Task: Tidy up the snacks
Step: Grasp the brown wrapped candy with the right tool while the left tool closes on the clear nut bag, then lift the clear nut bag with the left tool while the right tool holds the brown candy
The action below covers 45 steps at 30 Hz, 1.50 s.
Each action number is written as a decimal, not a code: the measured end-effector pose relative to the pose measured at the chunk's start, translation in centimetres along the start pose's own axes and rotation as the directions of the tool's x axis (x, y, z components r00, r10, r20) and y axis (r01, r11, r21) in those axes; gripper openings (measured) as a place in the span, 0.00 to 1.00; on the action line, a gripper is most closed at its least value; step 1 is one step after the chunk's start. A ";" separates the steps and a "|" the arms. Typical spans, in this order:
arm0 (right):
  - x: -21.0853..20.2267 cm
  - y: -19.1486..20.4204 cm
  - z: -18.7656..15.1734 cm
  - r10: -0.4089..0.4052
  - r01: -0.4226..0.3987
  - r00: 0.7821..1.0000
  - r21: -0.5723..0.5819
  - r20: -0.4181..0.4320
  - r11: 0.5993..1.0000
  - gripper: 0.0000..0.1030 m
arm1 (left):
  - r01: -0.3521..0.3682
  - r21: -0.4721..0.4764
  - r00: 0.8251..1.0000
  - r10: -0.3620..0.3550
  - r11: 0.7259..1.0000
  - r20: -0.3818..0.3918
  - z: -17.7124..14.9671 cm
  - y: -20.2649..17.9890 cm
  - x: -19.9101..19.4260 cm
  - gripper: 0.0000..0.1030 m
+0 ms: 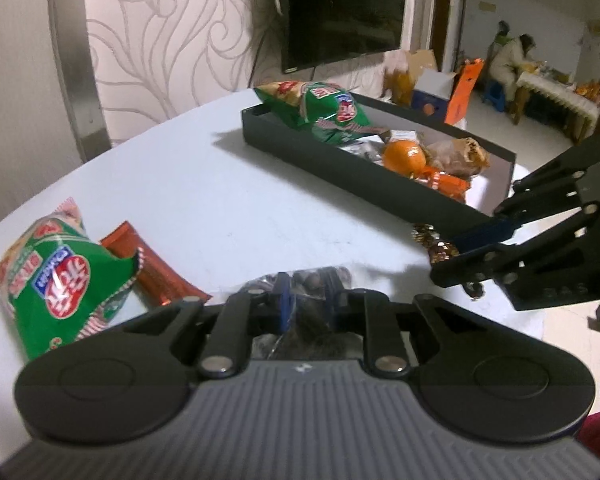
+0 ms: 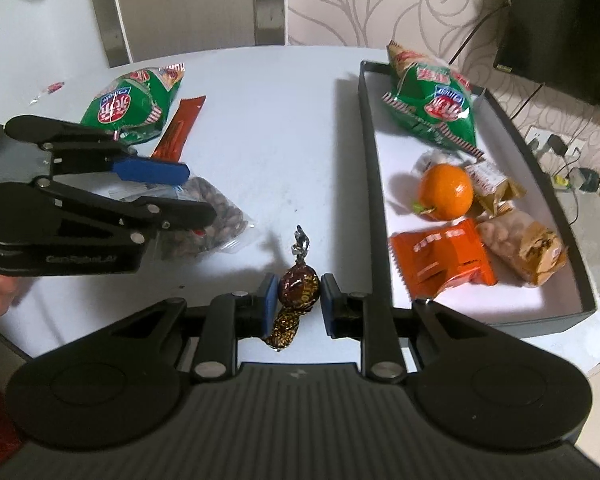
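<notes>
Candy [image 2: 299, 285] between our right gripper [image 2: 299, 300] pads, jaws spread; twisted ends run along fingers. Left gripper [image 2: 196, 196] pinches nut bag [image 2: 212, 220].

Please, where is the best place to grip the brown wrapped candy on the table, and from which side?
Grip the brown wrapped candy across its round middle, from the near side, as the right gripper stands now. The twisted foil ends point near and far, so the sides are probably firmer.

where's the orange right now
The orange sits inside the dark tray, right of centre in the right wrist view, between the green chip bag behind it and the orange wrapper in front.
</notes>
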State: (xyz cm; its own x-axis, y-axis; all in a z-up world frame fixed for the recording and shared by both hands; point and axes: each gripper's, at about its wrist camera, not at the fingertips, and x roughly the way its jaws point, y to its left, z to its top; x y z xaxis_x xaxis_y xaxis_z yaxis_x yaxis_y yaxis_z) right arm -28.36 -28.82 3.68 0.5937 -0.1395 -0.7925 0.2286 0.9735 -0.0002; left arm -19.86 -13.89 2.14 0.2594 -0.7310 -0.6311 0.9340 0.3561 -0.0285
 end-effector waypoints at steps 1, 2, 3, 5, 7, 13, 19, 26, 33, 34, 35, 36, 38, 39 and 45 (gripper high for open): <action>-0.2 -0.1 0.0 0.006 -0.006 1.000 0.002 -0.001 1.000 0.26 | -0.003 -0.003 1.000 0.003 1.000 0.000 0.0 0.0 -0.1 0.19; -0.4 -0.1 -0.1 0.008 -0.008 1.000 0.004 0.002 1.000 0.26 | -0.010 -0.003 1.000 0.010 1.000 0.000 0.0 0.0 -0.1 0.19; -0.5 -0.1 -0.1 0.012 -0.012 1.000 0.002 0.001 1.000 0.26 | -0.017 -0.012 1.000 0.017 1.000 -0.005 -0.2 0.2 -0.1 0.18; -0.6 -0.1 -0.2 0.016 -0.016 1.000 -0.004 -0.003 1.000 0.26 | -0.025 -0.026 1.000 0.024 0.999 -0.005 -0.3 0.4 -0.3 0.20; -0.6 -0.1 -0.3 0.025 -0.025 1.000 -0.007 -0.010 1.000 0.26 | -0.052 -0.008 0.999 0.052 0.999 -0.003 -0.6 0.3 -0.5 0.21; -0.7 -0.1 -0.4 0.034 -0.034 0.999 -0.014 -0.010 0.999 0.26 | -0.065 -0.010 0.998 0.065 0.998 -0.003 -0.9 0.1 -0.6 0.14; -1.7 0.1 0.2 0.047 -0.047 0.999 -0.028 0.012 0.998 0.26 | -0.098 -0.022 0.995 0.098 0.995 -0.001 -0.6 0.1 -1.1 0.11; -2.9 0.1 0.7 0.060 -0.058 0.997 -0.046 0.039 0.997 0.26 | -0.110 -0.037 0.993 0.111 0.993 0.031 0.9 0.2 -1.7 0.11; -4.1 0.0 1.0 0.070 -0.066 0.996 -0.061 0.061 0.996 0.26 | -0.115 -0.029 0.991 0.117 0.993 0.058 2.6 -0.4 -1.6 0.03; -4.3 -0.1 1.1 0.069 -0.064 0.995 -0.063 0.067 0.996 0.26 | -0.116 -0.025 0.991 0.118 0.993 0.064 2.9 -0.5 -1.6 0.03; -4.5 -0.1 1.2 0.069 -0.065 0.995 -0.065 0.071 0.996 0.26 | -0.119 -0.021 0.990 0.121 0.993 0.067 3.1 -0.6 -1.5 0.03; -4.6 -0.2 1.3 0.070 -0.065 0.995 -0.067 0.072 0.996 0.26 | -0.121 -0.017 0.990 0.122 0.993 0.065 3.2 -0.7 -1.4 0.03; -4.7 -0.6 1.2 0.066 -0.062 0.995 -0.068 0.068 0.996 0.26 | -0.115 -0.014 0.991 0.116 0.993 0.069 3.3 -0.8 -1.5 0.03; -4.6 -0.7 1.2 0.066 -0.062 0.996 -0.065 0.064 0.996 0.26 | -0.120 -0.012 0.990 0.121 0.993 0.074 3.1 -0.8 -1.8 0.03; -4.6 -1.2 0.7 0.087 -0.084 0.995 -0.062 0.052 0.995 0.26 | -0.127 -0.014 0.992 0.127 0.992 0.026 0.6 -0.9 -2.7 0.26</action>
State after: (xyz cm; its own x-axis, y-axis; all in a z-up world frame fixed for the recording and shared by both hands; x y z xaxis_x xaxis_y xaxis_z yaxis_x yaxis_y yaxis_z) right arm -30.84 -29.49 7.75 0.6506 -0.0632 -0.7567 0.1293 0.9912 0.0283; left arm -21.29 -12.58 4.31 0.3826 -0.6947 -0.6090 0.8901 0.4539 0.0414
